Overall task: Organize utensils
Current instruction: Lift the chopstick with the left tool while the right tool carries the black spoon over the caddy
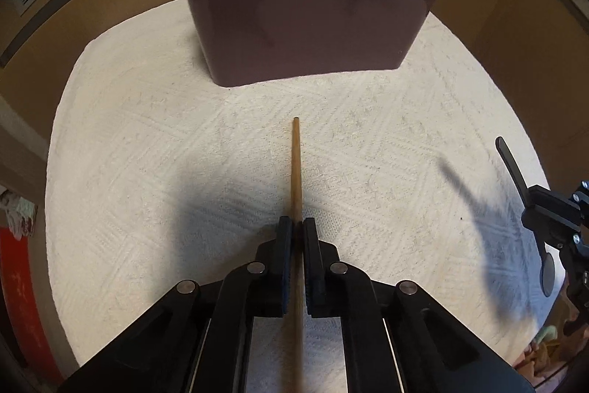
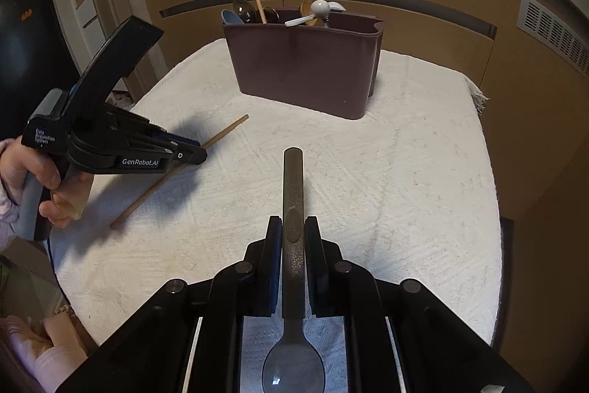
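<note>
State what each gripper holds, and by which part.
Left gripper: wooden stick, gripped partway along. Right gripper: dark spoon, gripped mid-handle.

Open white cloth [image 2: 386, 172] lies between both grippers and the bin [image 2: 305, 61]; nothing stands on that stretch. The bin sits at the cloth's far edge, close before the wall panel [image 2: 331, 6]. Its left end is crowded with upright utensils [image 2: 254, 10], its middle with a white ladle [image 2: 316, 11] lying across the rim; the right end looks open. The left gripper [image 2: 200, 153] with its stick [image 2: 228, 131] takes up the left side of the cloth. The right gripper [image 2: 293, 227] holds a spoon [image 2: 293, 179], handle pointing toward the bin.
</note>
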`<state>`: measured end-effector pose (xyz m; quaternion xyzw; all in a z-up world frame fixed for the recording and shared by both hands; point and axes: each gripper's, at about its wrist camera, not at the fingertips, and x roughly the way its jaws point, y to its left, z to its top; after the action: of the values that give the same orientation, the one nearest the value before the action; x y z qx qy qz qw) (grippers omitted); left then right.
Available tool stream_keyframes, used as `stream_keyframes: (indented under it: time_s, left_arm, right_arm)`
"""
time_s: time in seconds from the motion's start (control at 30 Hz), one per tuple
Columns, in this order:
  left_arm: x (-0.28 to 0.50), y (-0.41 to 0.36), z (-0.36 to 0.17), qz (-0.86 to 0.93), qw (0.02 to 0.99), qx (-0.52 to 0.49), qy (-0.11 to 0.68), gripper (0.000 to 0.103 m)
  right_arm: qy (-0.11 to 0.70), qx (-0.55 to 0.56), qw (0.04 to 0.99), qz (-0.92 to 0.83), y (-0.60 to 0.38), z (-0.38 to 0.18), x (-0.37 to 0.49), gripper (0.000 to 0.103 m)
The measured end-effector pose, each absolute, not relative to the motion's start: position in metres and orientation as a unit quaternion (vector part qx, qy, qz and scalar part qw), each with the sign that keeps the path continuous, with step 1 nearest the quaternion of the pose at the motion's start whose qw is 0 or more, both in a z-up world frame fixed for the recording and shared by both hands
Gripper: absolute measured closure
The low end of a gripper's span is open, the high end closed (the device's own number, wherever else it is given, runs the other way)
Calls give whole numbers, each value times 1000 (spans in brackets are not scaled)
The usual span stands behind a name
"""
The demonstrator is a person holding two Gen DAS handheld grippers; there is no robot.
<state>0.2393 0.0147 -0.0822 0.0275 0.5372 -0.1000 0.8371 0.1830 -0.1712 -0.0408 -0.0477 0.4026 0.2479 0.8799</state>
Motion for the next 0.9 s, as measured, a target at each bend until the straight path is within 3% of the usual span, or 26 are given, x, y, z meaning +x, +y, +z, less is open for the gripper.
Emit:
stream_keyframes:
  time_s: [0.2, 0.37, 0.63, 0.77, 0.9]
  left_arm:
    - [185, 39, -34, -90, 902, -100, 410, 97]
    - [160, 42, 27, -115, 933, -125, 316, 97]
    - [169, 42, 160, -140, 976, -109, 123, 97]
    - [197, 43, 181, -127, 984, -109, 67, 97]
    - [234, 54, 173, -107, 985, -129, 38, 97]
  right_arm:
    - [366, 13, 894, 258, -190, -17, 177, 93]
    - [316, 52, 911, 261, -198, 18, 171, 93]
    - [114, 39, 967, 223, -198, 144, 186, 93]
    - [61, 45, 975, 209, -192, 172, 214, 93]
    - [65, 53, 976, 203, -184, 175, 247, 93]
